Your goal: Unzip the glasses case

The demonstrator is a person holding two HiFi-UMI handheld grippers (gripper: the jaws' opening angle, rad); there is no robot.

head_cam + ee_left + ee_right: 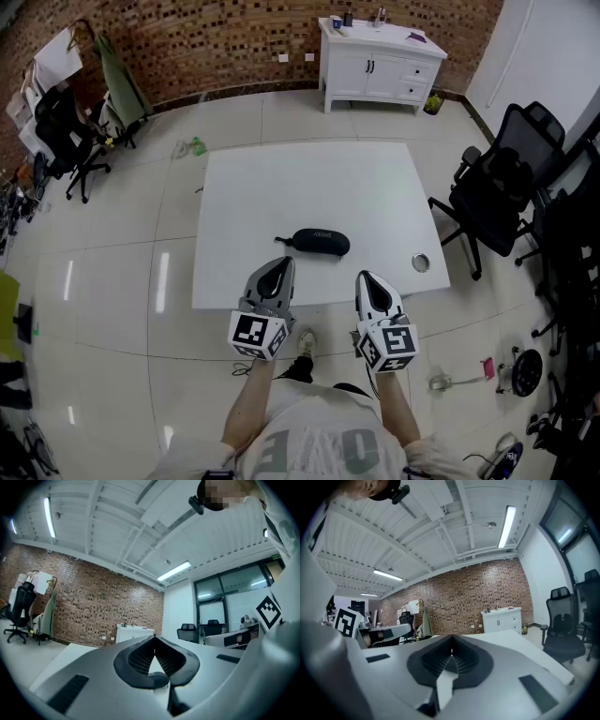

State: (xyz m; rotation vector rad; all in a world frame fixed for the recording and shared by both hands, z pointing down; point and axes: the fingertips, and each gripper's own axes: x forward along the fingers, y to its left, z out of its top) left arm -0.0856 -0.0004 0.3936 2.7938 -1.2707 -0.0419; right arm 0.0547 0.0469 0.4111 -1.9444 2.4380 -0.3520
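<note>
A black zipped glasses case [319, 242] lies on the white table [309, 183], a little in from its near edge, with a small pull tab at its left end. My left gripper [278, 265] hovers just in front of the case, tip pointing at its left end, jaws shut and empty. My right gripper [367, 278] is held to the case's right and nearer to me, also shut on nothing. In the left gripper view the left gripper [153, 638] shows its tips meeting; the right gripper [451, 642] looks the same in its own view. Neither gripper view shows the case clearly.
A small round metal object [420, 262] sits near the table's right front corner. Black office chairs [502, 187] stand to the right, a white cabinet [380, 66] against the brick wall behind, and another chair [61, 131] with clutter at far left.
</note>
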